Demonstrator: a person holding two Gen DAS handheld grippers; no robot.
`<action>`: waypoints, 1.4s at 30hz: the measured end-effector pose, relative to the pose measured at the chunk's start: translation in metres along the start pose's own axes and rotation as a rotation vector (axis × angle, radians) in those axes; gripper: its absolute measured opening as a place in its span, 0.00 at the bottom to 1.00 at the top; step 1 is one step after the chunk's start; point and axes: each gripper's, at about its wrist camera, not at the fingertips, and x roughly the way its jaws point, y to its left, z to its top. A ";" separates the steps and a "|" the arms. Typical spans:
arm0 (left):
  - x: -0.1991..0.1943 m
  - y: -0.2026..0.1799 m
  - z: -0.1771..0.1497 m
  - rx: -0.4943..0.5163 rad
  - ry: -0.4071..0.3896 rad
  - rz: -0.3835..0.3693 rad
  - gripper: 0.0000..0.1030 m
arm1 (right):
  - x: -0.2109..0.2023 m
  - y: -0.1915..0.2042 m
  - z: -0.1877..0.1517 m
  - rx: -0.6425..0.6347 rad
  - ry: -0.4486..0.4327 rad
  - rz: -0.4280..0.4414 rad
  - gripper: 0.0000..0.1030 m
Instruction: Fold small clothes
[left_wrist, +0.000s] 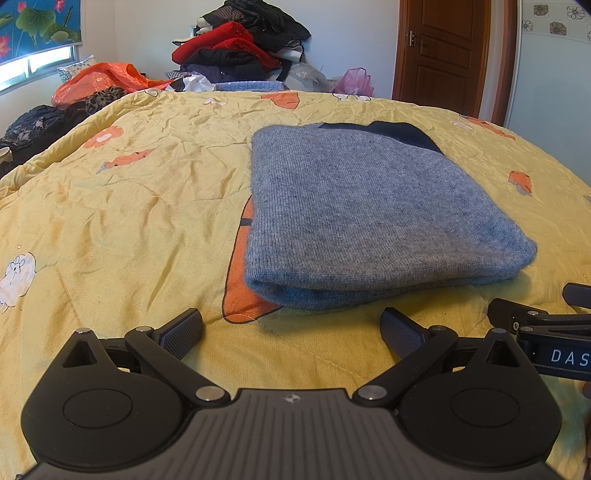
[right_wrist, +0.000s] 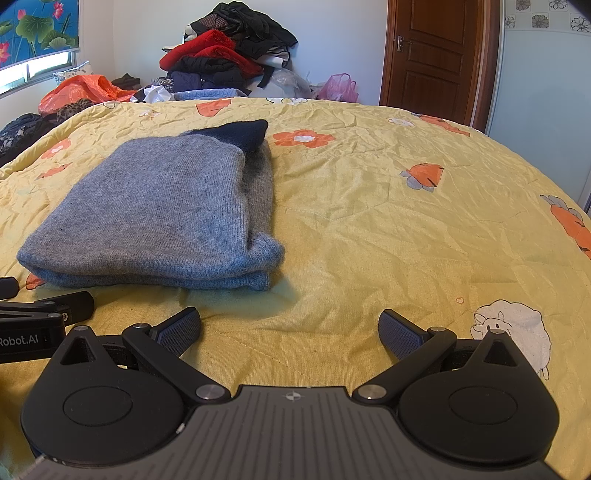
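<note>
A grey knitted sweater (left_wrist: 362, 206) with a dark navy part (left_wrist: 402, 133) at its far end lies folded in a thick rectangle on the yellow quilt (left_wrist: 129, 206). It also shows in the right wrist view (right_wrist: 155, 214), left of centre. My left gripper (left_wrist: 291, 328) is open and empty, just short of the sweater's near fold. My right gripper (right_wrist: 290, 328) is open and empty over bare quilt, to the right of the sweater. The right gripper's fingers (left_wrist: 517, 317) show at the right edge of the left wrist view.
A pile of red and black clothes (left_wrist: 240, 40) stands at the far side of the bed. An orange plastic bag (left_wrist: 99, 81) and dark clothes (left_wrist: 33, 125) lie at the far left. A pink bag (left_wrist: 354, 81) and a wooden door (left_wrist: 443, 51) are at the far right.
</note>
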 end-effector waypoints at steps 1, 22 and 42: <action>0.000 0.000 0.000 0.000 0.000 0.000 1.00 | 0.000 -0.001 0.000 0.000 0.000 0.000 1.00; -0.020 0.004 0.005 -0.028 0.081 -0.011 1.00 | -0.027 0.000 0.004 0.014 0.011 0.050 1.00; -0.036 0.026 0.009 -0.156 0.119 -0.118 1.00 | -0.043 0.007 0.007 -0.020 0.018 0.097 1.00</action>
